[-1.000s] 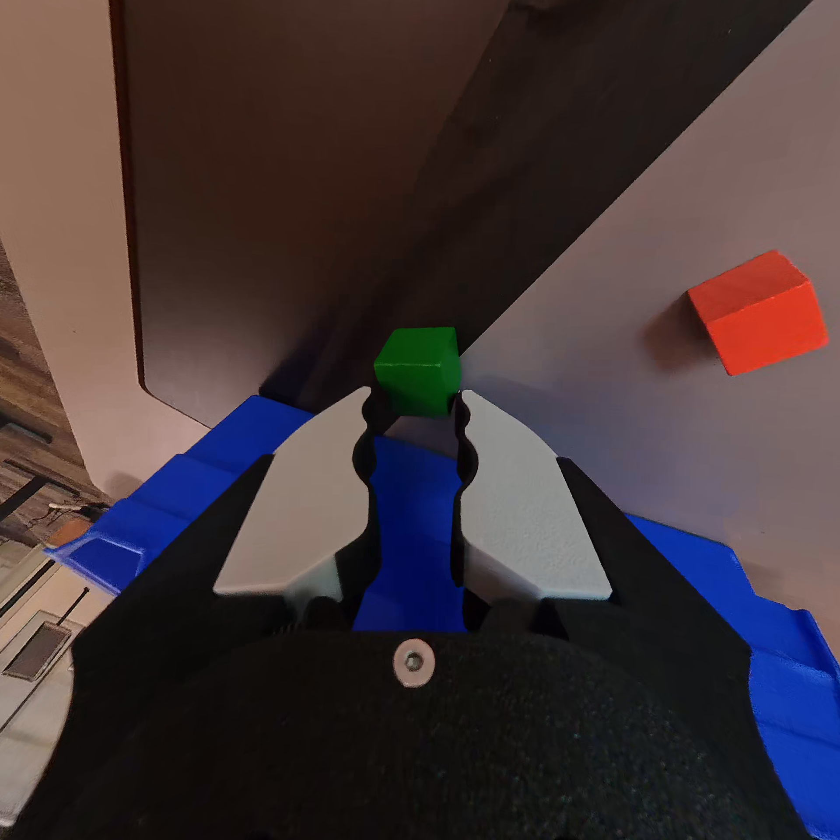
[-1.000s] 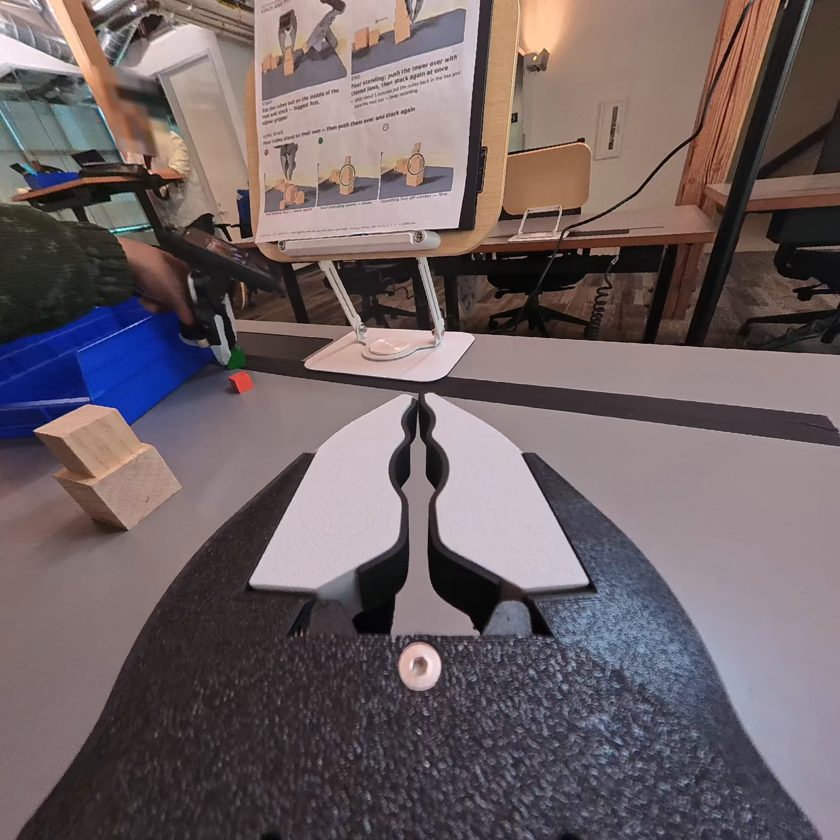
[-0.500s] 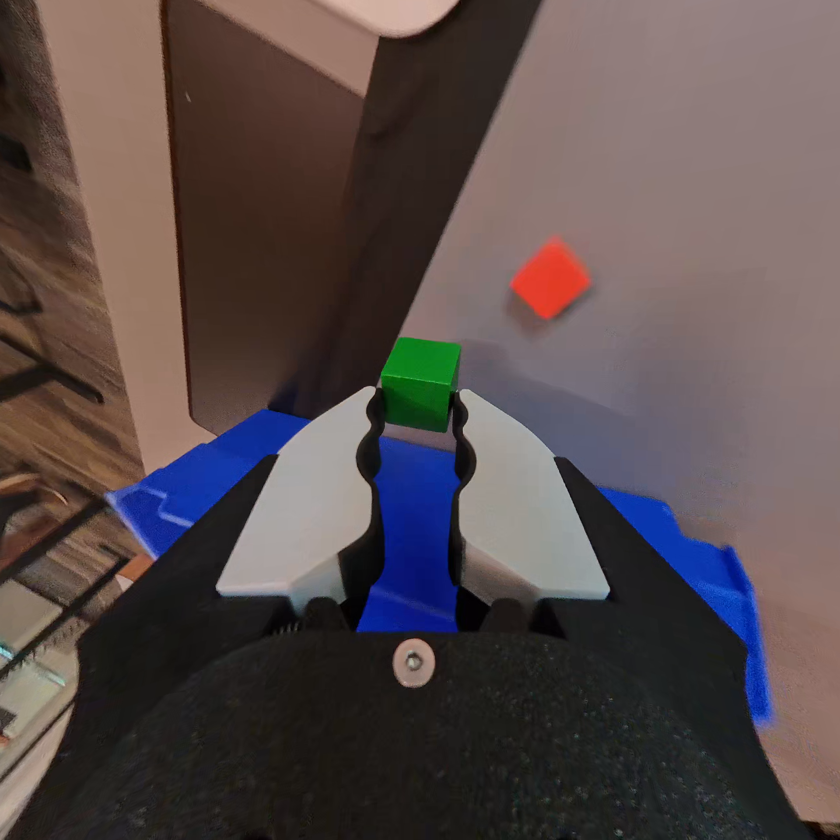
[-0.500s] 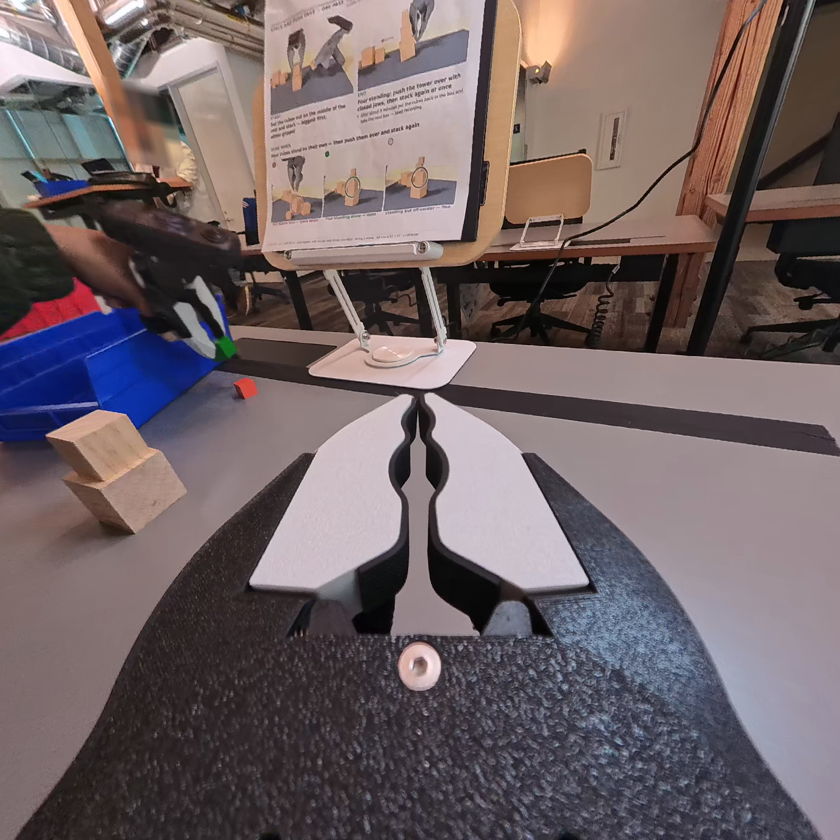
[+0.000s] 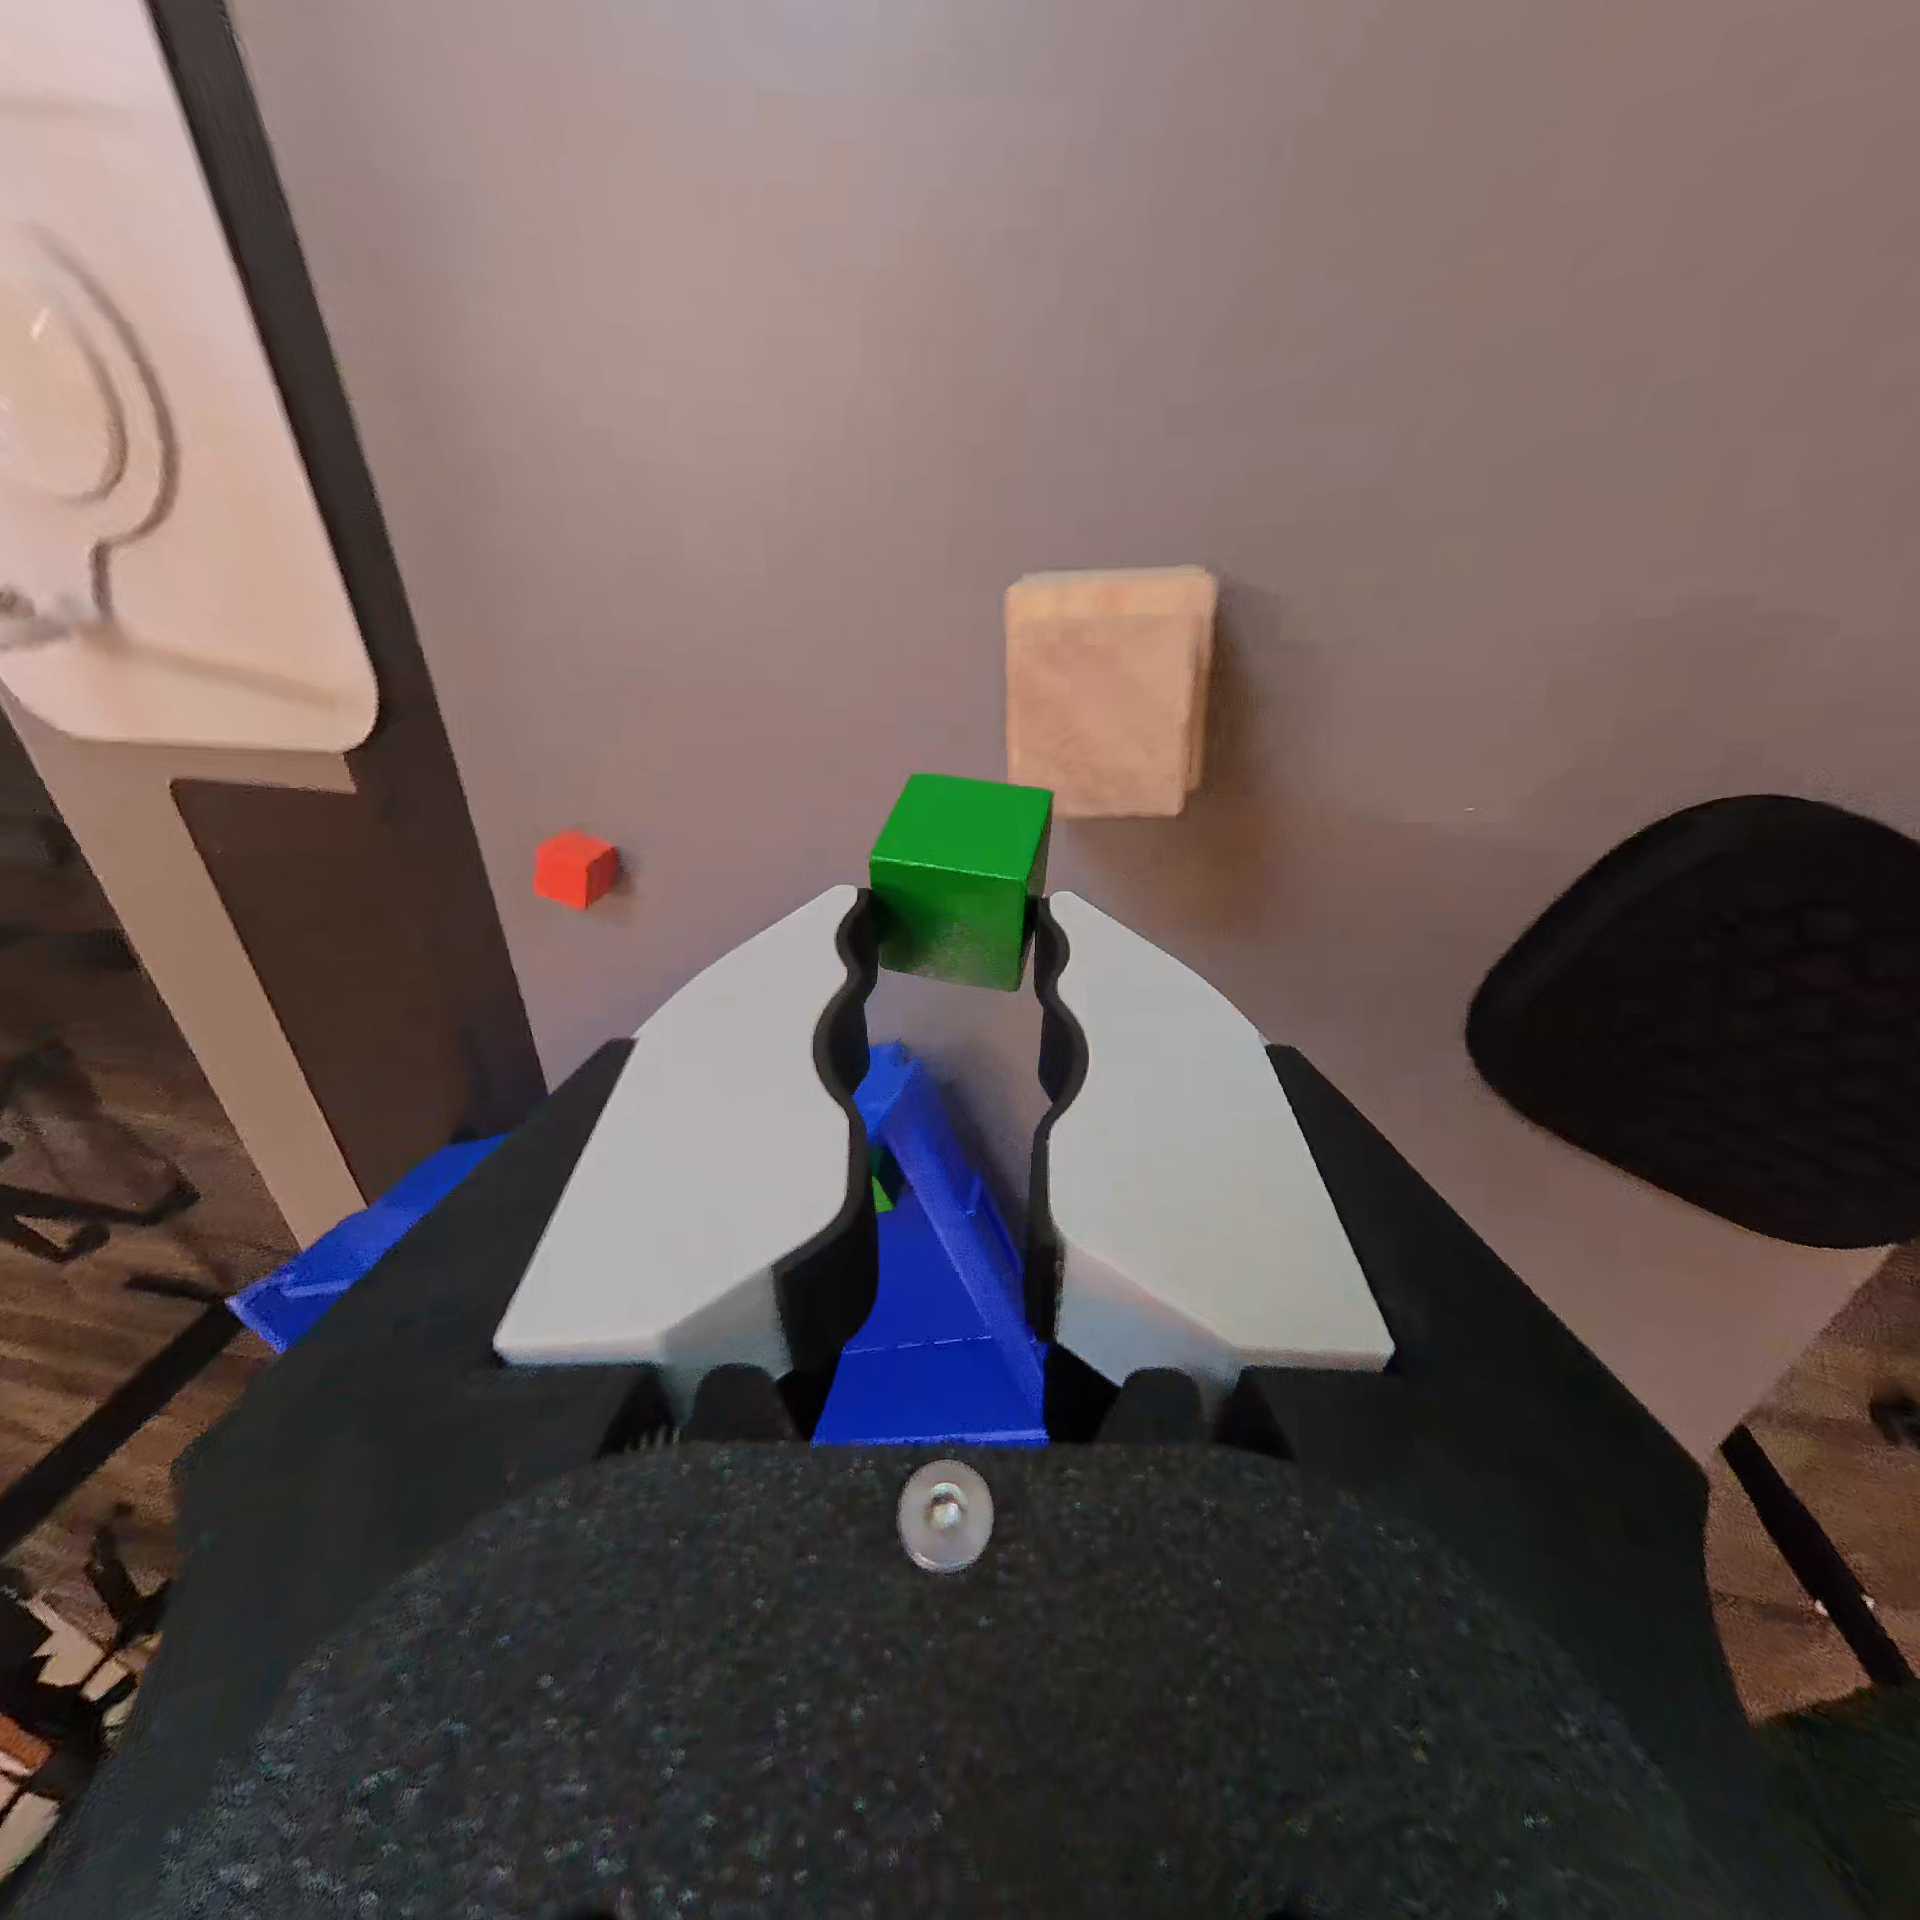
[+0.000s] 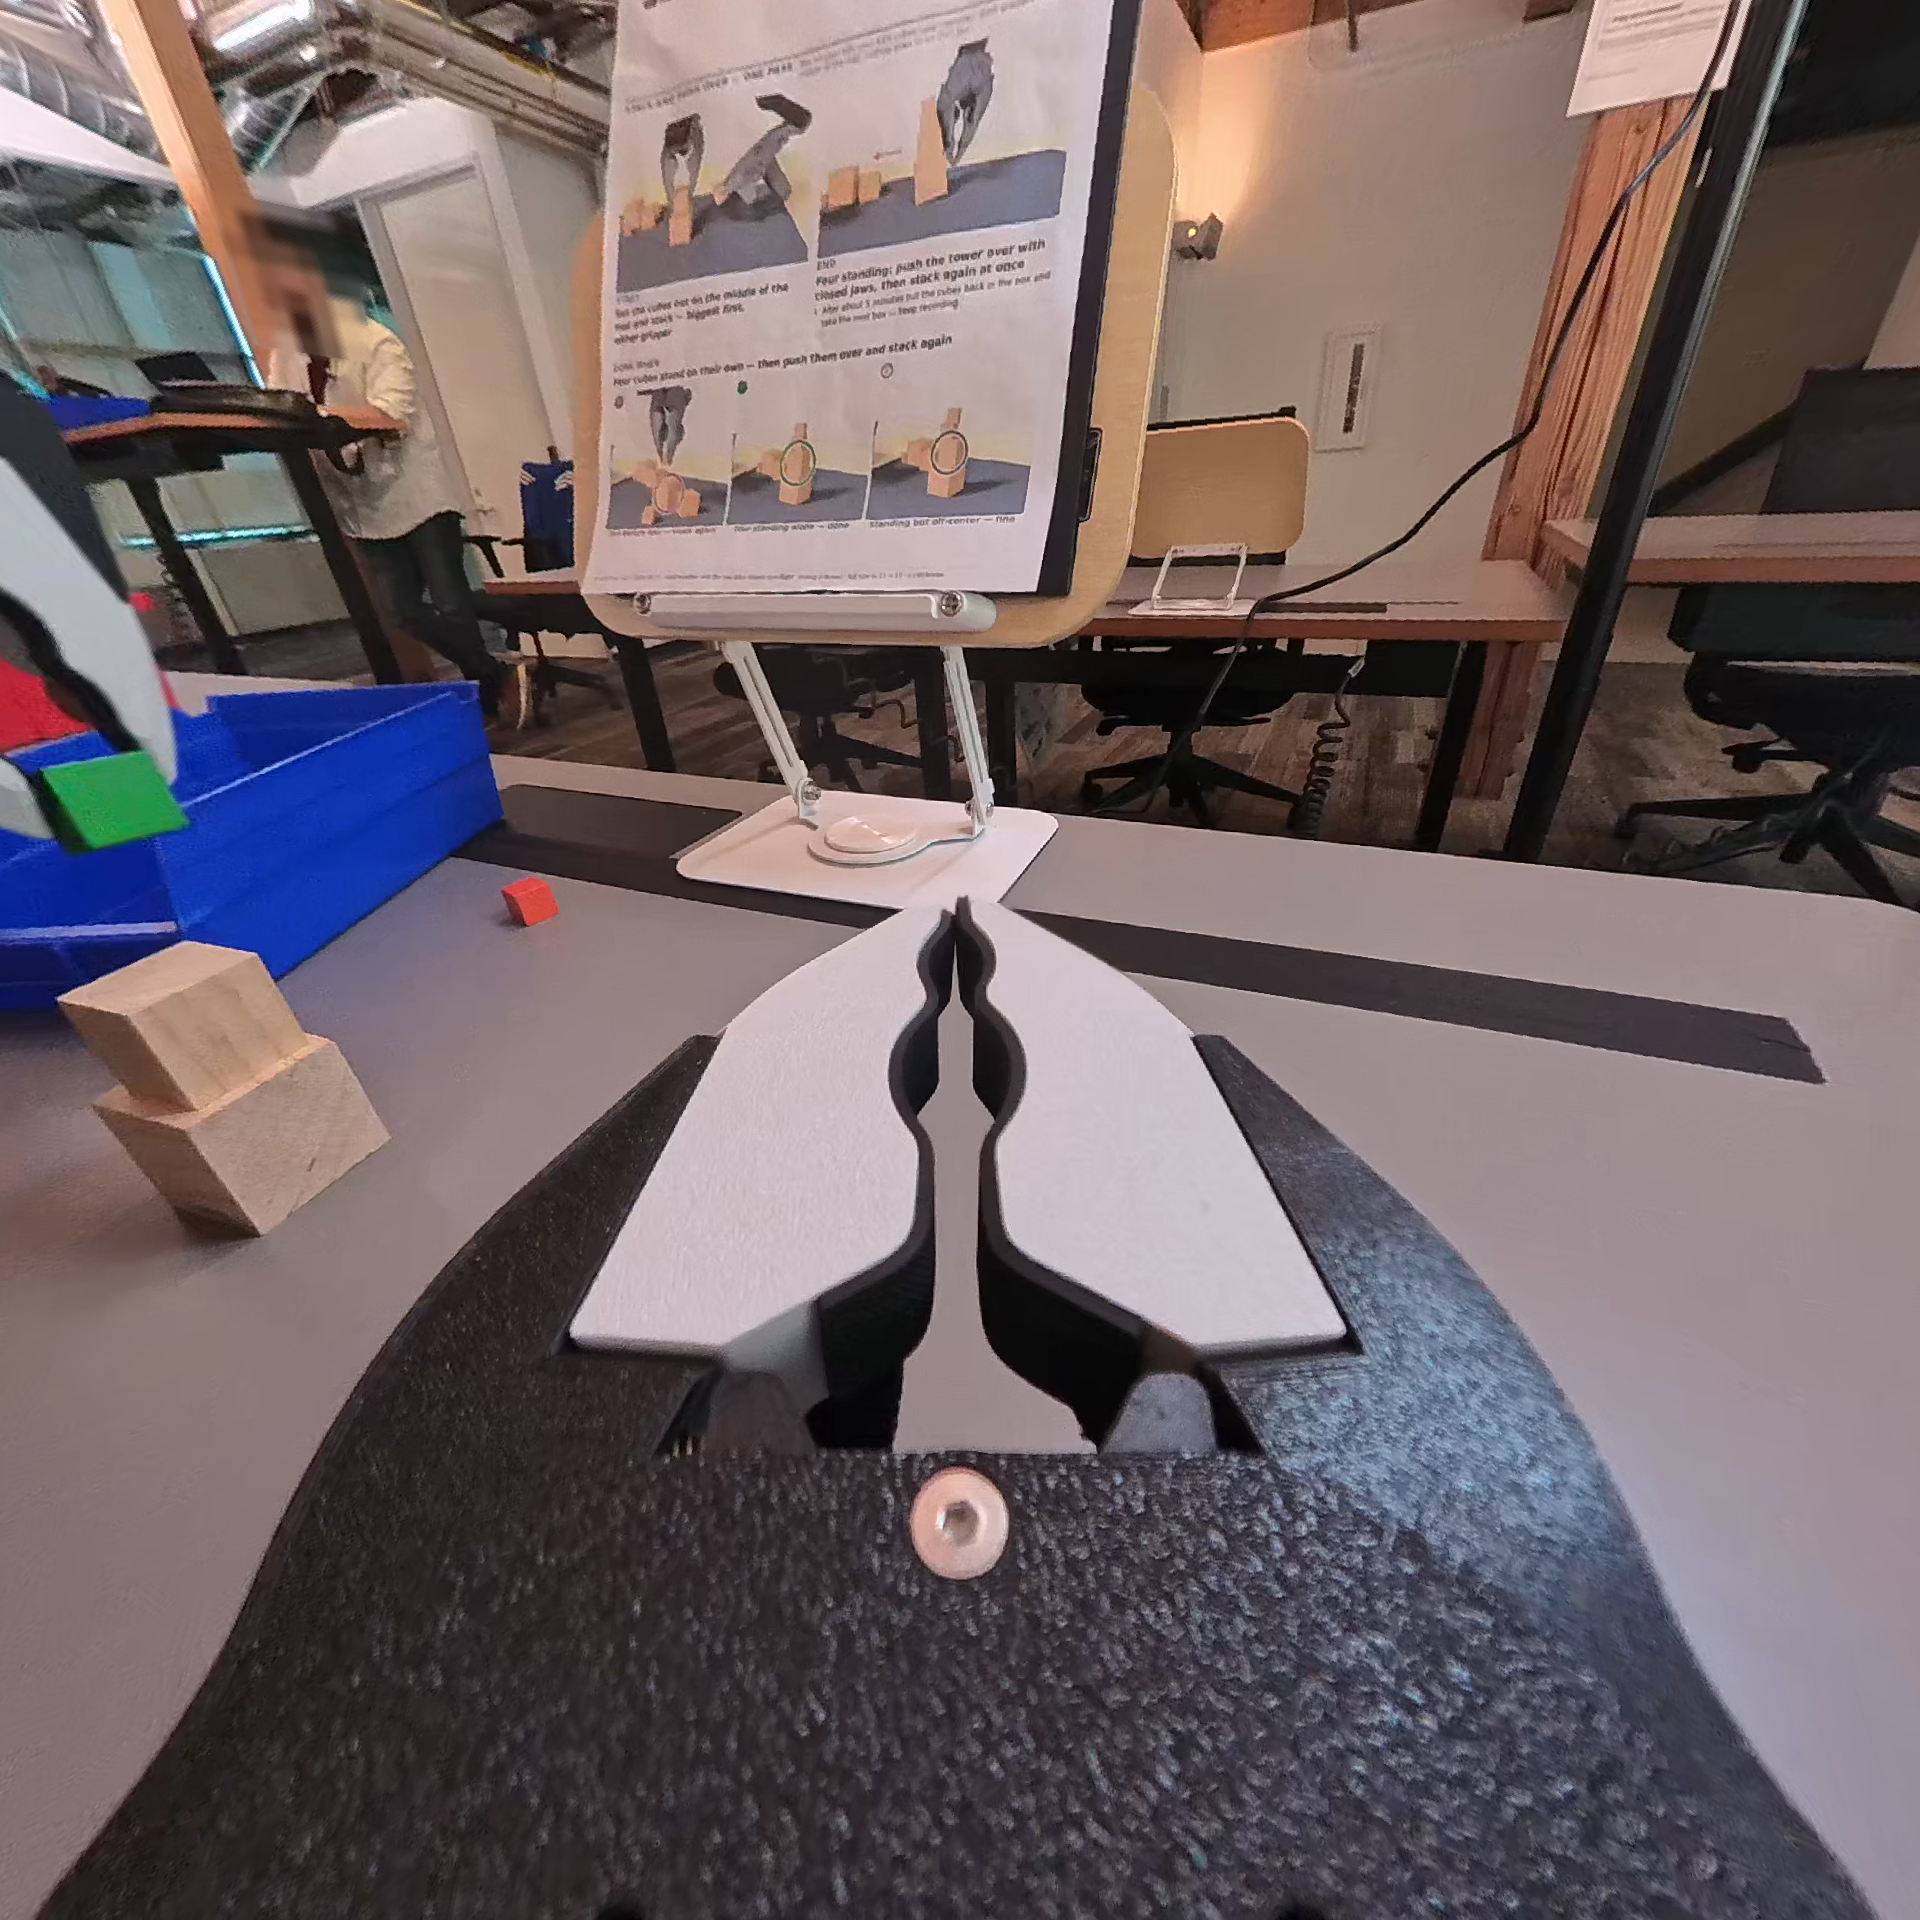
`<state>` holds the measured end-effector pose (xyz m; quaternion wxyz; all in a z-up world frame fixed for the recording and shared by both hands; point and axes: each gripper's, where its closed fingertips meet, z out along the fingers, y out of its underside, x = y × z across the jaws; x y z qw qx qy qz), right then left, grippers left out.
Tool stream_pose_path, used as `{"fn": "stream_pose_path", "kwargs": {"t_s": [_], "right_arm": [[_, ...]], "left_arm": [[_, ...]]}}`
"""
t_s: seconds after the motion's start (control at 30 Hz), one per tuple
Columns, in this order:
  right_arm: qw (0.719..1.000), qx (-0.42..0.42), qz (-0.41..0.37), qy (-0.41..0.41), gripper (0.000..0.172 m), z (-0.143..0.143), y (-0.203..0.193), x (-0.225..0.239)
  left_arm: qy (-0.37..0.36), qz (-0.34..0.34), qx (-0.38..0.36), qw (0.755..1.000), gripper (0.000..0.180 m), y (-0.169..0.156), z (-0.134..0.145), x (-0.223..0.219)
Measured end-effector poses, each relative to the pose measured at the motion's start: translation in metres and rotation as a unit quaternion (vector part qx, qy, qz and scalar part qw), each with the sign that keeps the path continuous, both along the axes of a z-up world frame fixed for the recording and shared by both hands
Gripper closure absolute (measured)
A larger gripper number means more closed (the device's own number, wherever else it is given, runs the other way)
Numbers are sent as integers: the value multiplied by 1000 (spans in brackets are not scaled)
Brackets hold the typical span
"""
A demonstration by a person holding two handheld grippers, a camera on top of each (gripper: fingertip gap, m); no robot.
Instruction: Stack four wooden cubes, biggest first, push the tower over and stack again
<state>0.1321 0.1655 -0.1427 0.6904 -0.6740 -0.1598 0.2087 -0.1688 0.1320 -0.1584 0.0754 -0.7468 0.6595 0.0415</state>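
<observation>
Green cube [image 5: 961, 883] pinched in left tongs [image 5: 951, 914] above blue bin [image 6: 312, 790], contents unclear; right tongs [image 6: 956, 920] closed empty

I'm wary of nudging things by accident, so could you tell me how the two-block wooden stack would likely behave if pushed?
The upper block sits twisted and off-centre on the lower block, so a nudge would probably slide or topple it. Both look like rigid bare wood with flat faces, so they should skid on the smooth grey table, not roll.

dim warm indoor light | soft shadows | motion blur | fisheye edges
</observation>
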Motion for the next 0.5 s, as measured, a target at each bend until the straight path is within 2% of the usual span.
{"fn": "stream_pose_path", "kwargs": {"t_s": [0.17, 0.5], "right_arm": [[1000, 2, -4, 2, 172, 2, 0, 3], [1000, 1, 0, 9, 171, 5, -1, 3]], "left_arm": [[39, -21, -12, 999, 152, -14, -12, 20], [72, -7, -20, 997, 152, -18, -33, 14]]}}
